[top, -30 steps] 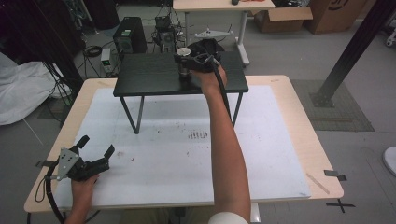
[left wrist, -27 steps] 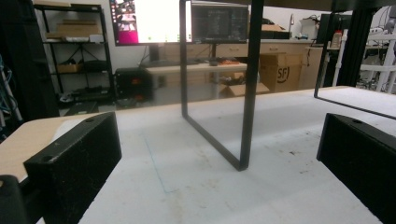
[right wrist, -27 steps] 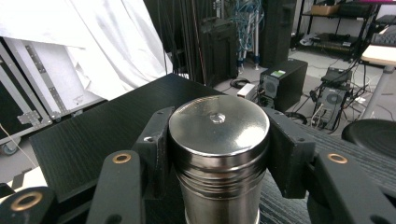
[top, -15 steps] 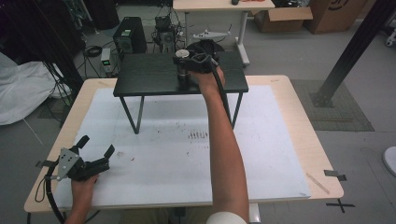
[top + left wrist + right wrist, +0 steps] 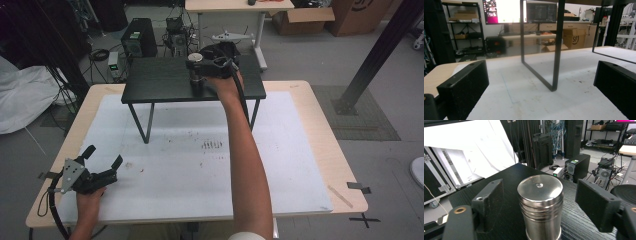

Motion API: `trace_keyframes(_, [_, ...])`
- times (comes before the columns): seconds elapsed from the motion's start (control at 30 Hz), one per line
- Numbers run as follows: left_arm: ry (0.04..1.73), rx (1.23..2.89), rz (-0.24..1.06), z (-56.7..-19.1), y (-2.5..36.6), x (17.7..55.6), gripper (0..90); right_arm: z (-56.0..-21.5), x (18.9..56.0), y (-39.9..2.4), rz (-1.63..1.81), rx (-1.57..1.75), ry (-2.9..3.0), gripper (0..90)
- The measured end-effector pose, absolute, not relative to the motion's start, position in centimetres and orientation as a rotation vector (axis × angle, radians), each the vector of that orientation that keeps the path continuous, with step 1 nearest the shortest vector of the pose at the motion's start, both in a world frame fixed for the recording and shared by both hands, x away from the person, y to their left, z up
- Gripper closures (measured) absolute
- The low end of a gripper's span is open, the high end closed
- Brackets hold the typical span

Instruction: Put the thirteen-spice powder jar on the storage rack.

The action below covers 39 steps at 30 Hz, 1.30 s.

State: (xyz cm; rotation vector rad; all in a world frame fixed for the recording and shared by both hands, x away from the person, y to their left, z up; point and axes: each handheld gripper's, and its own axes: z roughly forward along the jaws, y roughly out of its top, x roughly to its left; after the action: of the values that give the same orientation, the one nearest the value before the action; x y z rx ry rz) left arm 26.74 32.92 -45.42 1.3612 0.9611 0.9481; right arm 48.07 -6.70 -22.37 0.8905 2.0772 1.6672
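- The right gripper (image 5: 540, 202) has just been opening; its jaws stand clear of the metal can (image 5: 540, 206) between them.
- The can stands upright on the far black stand (image 5: 160, 80).
- The left gripper (image 5: 102, 162) rests open, near left.

Broad white mat (image 5: 200, 170) bare across the bench's (image 5: 320, 115) near half, black stand (image 5: 165, 82) blocking the far edge, its thin legs (image 5: 555, 50) leaving a passable gap beneath, metal canister (image 5: 541, 205) upright on its top, free room either side.

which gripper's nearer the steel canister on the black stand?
Right. The right gripper sits at the steel canister on the black stand, jaws just opened, either side without touching. The left gripper rests open at the table's near-left corner, far off.
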Motion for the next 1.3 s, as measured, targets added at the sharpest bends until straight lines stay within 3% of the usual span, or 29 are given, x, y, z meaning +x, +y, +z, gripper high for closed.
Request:
trace_keyframes(0.33, [0.963, 1.36, 0.946, -45.4, 32.9, 26.7, 0.3, -22.3, 46.3, -9.0, 1.685, 0.899, 1.988, 3.0])
trace_keyframes(1.3, [0.96, 1.365, 0.95, -45.4, 32.9, 26.7, 0.2, -23.5, 39.9, -15.5, 1.733, 0.836, 1.82, 0.4])
